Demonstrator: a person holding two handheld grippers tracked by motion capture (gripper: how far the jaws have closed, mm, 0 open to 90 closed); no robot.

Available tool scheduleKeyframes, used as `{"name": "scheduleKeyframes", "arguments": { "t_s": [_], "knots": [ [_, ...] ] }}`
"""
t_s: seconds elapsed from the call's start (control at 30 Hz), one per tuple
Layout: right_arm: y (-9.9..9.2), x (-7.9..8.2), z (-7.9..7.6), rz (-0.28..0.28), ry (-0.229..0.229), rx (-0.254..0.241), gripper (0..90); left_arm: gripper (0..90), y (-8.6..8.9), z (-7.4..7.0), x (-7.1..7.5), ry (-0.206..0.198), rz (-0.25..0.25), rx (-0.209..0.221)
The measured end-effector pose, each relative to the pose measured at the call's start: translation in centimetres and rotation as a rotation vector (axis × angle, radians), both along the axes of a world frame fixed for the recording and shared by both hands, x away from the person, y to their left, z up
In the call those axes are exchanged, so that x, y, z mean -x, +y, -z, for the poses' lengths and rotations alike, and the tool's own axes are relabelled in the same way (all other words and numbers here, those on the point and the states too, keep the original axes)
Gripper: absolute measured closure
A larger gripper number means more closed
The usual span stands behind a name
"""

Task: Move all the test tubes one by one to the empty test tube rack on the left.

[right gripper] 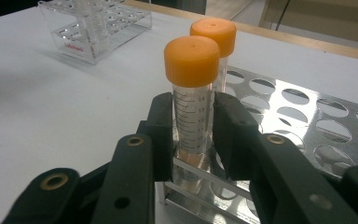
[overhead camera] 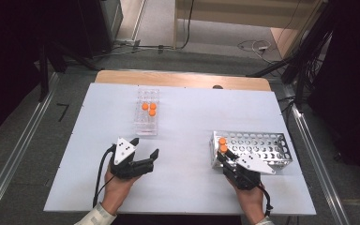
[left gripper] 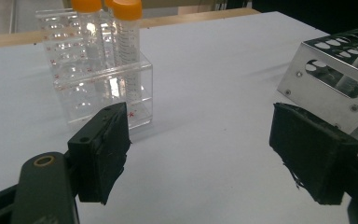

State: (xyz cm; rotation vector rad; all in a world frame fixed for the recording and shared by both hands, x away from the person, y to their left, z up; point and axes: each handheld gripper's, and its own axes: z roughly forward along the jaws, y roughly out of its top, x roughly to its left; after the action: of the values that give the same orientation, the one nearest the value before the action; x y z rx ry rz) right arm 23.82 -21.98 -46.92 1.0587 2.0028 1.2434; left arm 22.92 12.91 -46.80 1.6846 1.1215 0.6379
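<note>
A white table [overhead camera: 183,187] stands on grey carpet [overhead camera: 37,154] crossed by cables [overhead camera: 255,47].

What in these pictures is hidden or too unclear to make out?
- Lower end of the nearer tube, right gripper view: hidden by the black jaws closed on it and by the metal rack.
- Print on the clear rack, left gripper view: too small to read.
- Third orange cap in the clear rack, left gripper view: hidden behind the front tubes.

Scale numerals 14, 13 on held tube [right gripper: 192,116].
</note>
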Motion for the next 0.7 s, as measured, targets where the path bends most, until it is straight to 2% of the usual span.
{"name": "scheduleKeyframes", "arguments": {
  "t_s": [0.23,0.33,0.7],
  "knots": [
    [-0.2,0.1,-0.2,0.008,-0.008,-0.006,71.2,19.9,-0.1,0.1,0.0,0.002,0.004,-0.004],
    [-0.3,0.3,-0.7,0.012,-0.023,-0.025,71.3,19.9,-0.1,0.1,0.0,0.002,0.005,-0.003],
    [-1.4,1.9,-4.2,0.018,-0.127,-0.099,71.7,18.9,-0.2,-0.1,0.2,-0.002,0.014,0.0]
  ]
}}
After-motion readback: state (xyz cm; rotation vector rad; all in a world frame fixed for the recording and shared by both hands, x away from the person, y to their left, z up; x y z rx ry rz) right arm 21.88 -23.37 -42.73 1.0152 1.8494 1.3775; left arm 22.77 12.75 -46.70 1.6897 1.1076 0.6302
